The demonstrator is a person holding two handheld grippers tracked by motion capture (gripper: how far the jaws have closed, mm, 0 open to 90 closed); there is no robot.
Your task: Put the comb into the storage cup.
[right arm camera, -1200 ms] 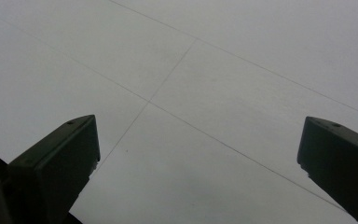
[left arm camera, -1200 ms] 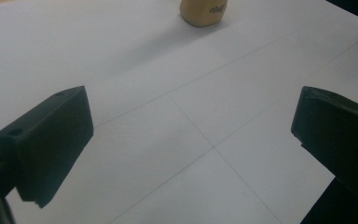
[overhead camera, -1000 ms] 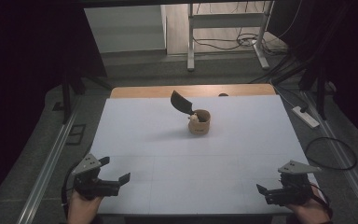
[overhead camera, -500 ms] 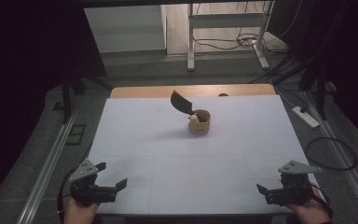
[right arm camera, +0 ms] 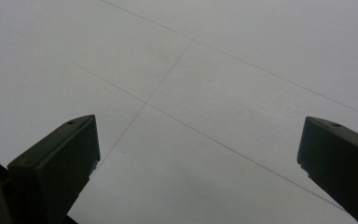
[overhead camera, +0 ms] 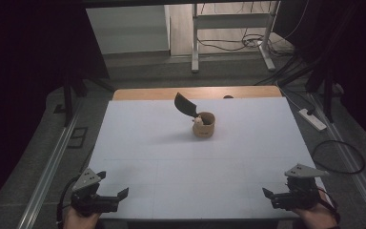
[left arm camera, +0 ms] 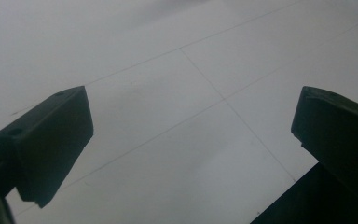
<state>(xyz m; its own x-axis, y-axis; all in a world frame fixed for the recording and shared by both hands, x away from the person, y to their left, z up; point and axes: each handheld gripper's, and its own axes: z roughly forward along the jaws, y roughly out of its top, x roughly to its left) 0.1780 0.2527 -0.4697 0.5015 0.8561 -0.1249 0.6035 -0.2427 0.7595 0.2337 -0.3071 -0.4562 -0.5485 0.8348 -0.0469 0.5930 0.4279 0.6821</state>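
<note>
Small wooden cup (overhead camera: 203, 125) with dark spatula (overhead camera: 185, 104), far-centre tabletop (overhead camera: 138, 143): likely light, rigid, tippy; grip cup wall. Both grippers' jaws wide, empty.

The surface (overhead camera: 138, 143) wears a smooth, matt white sheet ruled with thin lines (bare wood shows along its far edge), the small cup (overhead camera: 204, 125) looks like pale wood, and each hand-held gripper has matt black plastic jaws.

Black claw (overhead camera: 114, 196) bears a grey triangular plate.
</note>
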